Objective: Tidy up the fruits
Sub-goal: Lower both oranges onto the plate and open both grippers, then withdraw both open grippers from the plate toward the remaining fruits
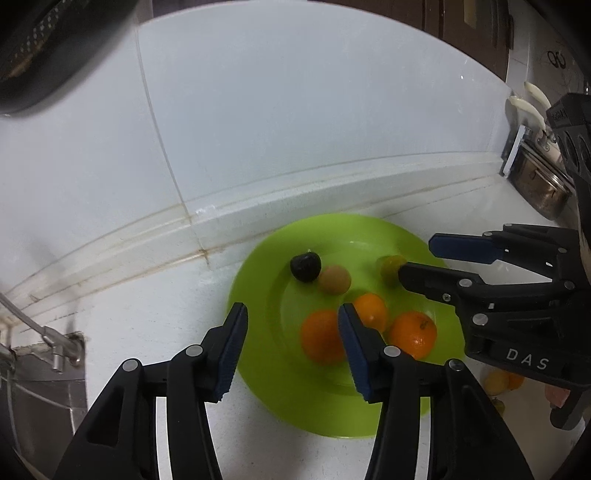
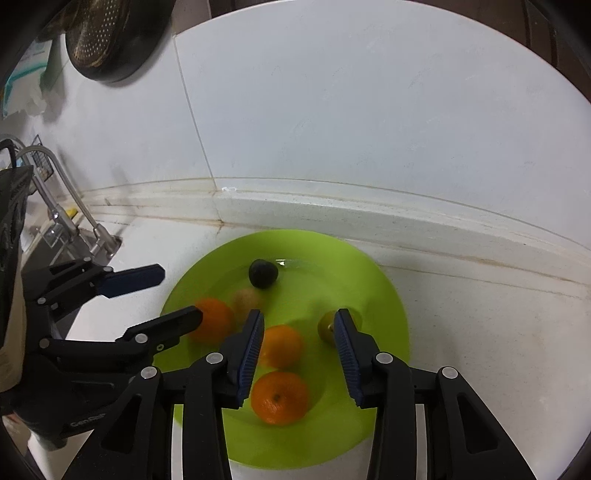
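Note:
A lime green plate point(image 1: 258, 369) point(image 2: 384, 295) lies on the white counter by the wall. On it are three oranges point(image 1: 321, 341) point(image 2: 279, 397), a dark round fruit point(image 1: 305, 266) point(image 2: 263, 272), a tan round fruit point(image 1: 334, 279) point(image 2: 245, 300) and a small yellow-green fruit point(image 1: 389, 266) point(image 2: 327, 326). My left gripper point(image 1: 291, 354) point(image 2: 179, 293) is open and empty over the plate's left edge. My right gripper point(image 2: 299, 354) point(image 1: 417, 258) is open and empty above the plate, beside the yellow-green fruit.
A sink with a tap point(image 2: 59, 206) is at the left. A dark perforated pan point(image 2: 107, 33) hangs on the wall. A metal pot point(image 1: 539, 184) stands at the right. More small fruits point(image 1: 504, 382) lie on the counter right of the plate.

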`<state>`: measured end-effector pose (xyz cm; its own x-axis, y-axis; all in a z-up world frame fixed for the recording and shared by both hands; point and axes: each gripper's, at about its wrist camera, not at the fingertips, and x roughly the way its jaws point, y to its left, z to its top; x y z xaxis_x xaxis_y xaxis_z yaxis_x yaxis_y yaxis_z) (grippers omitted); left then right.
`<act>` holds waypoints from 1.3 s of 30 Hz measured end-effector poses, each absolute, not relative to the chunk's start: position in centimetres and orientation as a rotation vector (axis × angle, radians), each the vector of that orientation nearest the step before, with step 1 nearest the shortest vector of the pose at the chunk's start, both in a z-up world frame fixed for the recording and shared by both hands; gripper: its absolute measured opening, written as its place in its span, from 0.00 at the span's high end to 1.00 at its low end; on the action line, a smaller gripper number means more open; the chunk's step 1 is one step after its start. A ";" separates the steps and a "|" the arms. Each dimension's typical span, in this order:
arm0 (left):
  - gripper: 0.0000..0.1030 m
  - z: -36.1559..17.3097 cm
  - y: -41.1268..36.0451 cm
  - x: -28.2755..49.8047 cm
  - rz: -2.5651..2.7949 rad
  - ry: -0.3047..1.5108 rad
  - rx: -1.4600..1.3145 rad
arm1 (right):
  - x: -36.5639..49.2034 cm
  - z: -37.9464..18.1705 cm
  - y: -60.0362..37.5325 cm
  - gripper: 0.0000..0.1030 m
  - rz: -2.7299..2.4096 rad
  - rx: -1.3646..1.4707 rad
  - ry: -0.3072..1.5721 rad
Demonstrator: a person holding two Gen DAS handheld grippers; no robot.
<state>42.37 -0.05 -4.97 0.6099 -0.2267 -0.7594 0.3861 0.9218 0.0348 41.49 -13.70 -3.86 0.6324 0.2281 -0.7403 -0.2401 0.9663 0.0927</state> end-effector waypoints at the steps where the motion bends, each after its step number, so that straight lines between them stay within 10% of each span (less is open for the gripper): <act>1: 0.51 -4.8 -0.1 42.1 -0.353 0.838 0.207 | 41.2 -3.6 -13.8 0.60 0.268 -0.014 0.840; 39: 0.37 2.5 -4.6 26.9 -0.406 0.652 0.204 | 24.7 3.4 -20.0 0.60 0.228 -0.030 0.632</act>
